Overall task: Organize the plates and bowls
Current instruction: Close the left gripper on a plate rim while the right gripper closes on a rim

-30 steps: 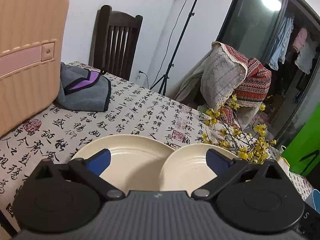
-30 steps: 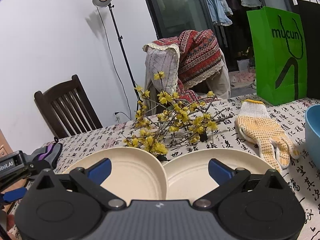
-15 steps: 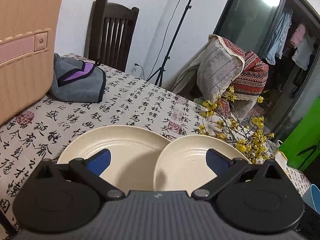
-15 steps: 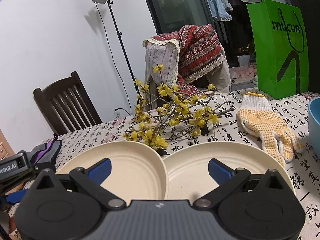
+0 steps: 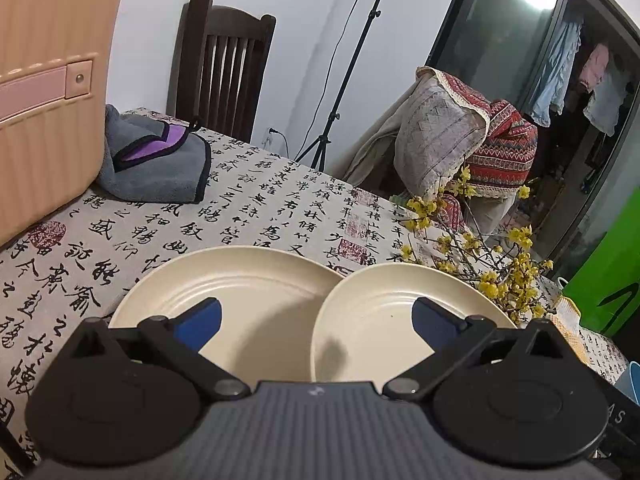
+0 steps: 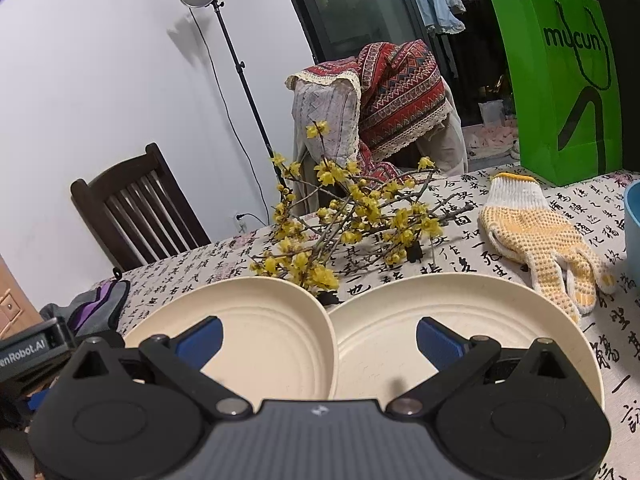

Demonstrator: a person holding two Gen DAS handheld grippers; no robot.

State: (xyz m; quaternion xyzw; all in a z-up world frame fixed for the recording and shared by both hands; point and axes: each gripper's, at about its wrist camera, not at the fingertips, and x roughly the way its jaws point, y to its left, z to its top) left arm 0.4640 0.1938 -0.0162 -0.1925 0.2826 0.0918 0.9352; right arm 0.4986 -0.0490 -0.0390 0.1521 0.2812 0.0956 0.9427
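Two cream plates lie rim to rim on the calligraphy tablecloth. In the left wrist view, the left plate point(image 5: 256, 292) and the right plate point(image 5: 384, 320) sit just beyond my left gripper point(image 5: 316, 318), which is open with one blue pad over each plate. The right wrist view shows the same pair, left plate point(image 6: 264, 328) and right plate point(image 6: 400, 332), under my right gripper point(image 6: 320, 336), also open and holding nothing. A blue bowl point(image 6: 633, 224) stands at the far right. The near rims of both plates are hidden by the gripper bodies.
A branch of yellow flowers point(image 6: 340, 220) lies just behind the plates, with a dotted work glove point(image 6: 536, 240) to its right. A grey-purple cloth point(image 5: 156, 164) and a pink suitcase point(image 5: 48, 92) stand at the left. A green bag point(image 6: 560, 80) and wooden chair point(image 5: 220, 68) stand beyond the table.
Both cameras have shifted slightly, so more of each plate shows and the suitcase has slid toward the left edge. The plates have not moved and both grippers stay open.
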